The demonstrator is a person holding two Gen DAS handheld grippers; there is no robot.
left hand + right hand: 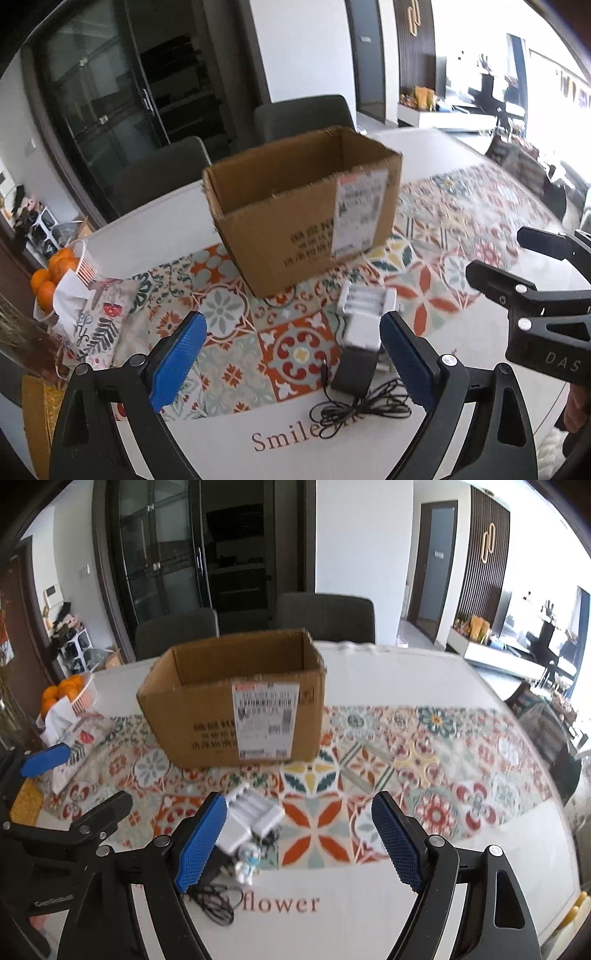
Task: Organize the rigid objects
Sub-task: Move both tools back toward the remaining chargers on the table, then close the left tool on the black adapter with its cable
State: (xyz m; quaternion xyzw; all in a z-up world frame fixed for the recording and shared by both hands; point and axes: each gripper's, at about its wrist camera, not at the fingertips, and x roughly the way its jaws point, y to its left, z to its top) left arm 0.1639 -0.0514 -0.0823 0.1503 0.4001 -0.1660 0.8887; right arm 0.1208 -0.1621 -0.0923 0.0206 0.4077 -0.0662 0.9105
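An open cardboard box (303, 206) (236, 701) with a shipping label stands on the patterned tablecloth. In front of it lie a white battery charger (365, 302) (255, 808), a black adapter (354, 369) (218, 867) with a tangled cable (362, 406) (218, 904), and a small blue-and-white figurine (247, 864). My left gripper (293, 362) (77, 786) hovers open above the cloth, its right pad close to the adapter. My right gripper (299, 842) (498, 251) is open too, with the charger and figurine just beside its left pad. Neither holds anything.
A white basket of oranges (55, 273) (70, 690) and a printed fabric pouch (96, 321) sit at the table's left end. Two grey chairs (325, 616) stand behind the table. The near table strip carries printed lettering (277, 904).
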